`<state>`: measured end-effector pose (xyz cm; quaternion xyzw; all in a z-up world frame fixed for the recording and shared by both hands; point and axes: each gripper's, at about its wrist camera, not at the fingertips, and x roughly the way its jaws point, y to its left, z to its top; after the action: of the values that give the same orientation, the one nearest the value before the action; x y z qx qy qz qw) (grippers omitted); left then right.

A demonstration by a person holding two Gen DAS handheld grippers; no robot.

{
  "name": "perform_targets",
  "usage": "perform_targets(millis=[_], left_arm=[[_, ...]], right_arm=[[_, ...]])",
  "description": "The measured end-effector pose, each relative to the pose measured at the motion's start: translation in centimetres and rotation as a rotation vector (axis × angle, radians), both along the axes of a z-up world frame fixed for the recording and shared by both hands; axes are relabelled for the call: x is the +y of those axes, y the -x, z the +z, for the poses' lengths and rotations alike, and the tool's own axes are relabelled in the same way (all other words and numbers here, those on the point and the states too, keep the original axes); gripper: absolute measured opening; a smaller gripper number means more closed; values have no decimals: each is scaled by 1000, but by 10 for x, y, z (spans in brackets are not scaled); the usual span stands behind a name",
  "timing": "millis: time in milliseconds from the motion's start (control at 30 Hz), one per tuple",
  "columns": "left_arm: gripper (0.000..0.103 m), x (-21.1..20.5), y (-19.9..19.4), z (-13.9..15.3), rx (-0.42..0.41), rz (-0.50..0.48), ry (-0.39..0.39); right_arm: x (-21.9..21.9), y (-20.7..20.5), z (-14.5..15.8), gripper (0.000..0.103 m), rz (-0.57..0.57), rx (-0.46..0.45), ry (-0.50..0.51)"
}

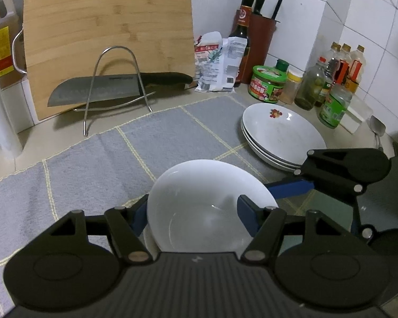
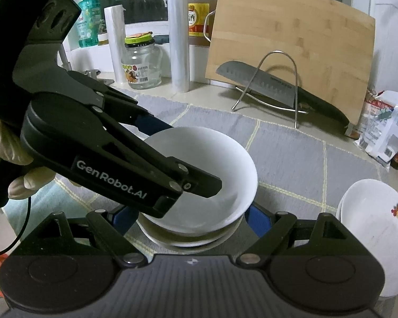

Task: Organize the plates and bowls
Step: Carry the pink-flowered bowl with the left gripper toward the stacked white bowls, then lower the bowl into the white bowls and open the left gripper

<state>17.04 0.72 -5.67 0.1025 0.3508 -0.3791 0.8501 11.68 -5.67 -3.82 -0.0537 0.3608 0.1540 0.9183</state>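
Home kitchen, cutting board (image 1: 106,39), knife (image 1: 114,87), condiment bottles (image 1: 331,79)

A bowl (image 1: 199,204) is sitting on a stack of bowls (image 2: 188,238) near the front of the mat (image 1: 92,159). The plates (image 1: 281,135) are lying to its right, partly off the mat. Far behind, a knife (image 1: 98,88) is resting in a rack (image 1: 114,84) before the leaning cutting board (image 1: 106,34).
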Motion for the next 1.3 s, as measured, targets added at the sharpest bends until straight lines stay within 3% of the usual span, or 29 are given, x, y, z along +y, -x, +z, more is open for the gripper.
perform_targets(millis=[467, 633, 833, 1300], left_arm=[[71, 2, 1, -5, -7, -7, 2], [76, 5, 2, -6, -17, -6, -2], [83, 15, 6, -1, -38, 16, 18], [83, 33, 20, -13, -3, 46, 32]], right_arm=[[0, -1, -1, 91, 9, 3, 5], [0, 2, 1, 103, 29, -14, -11], [-1, 3, 2, 103, 39, -21, -7], [-3, 12, -2, 103, 56, -12, 6]])
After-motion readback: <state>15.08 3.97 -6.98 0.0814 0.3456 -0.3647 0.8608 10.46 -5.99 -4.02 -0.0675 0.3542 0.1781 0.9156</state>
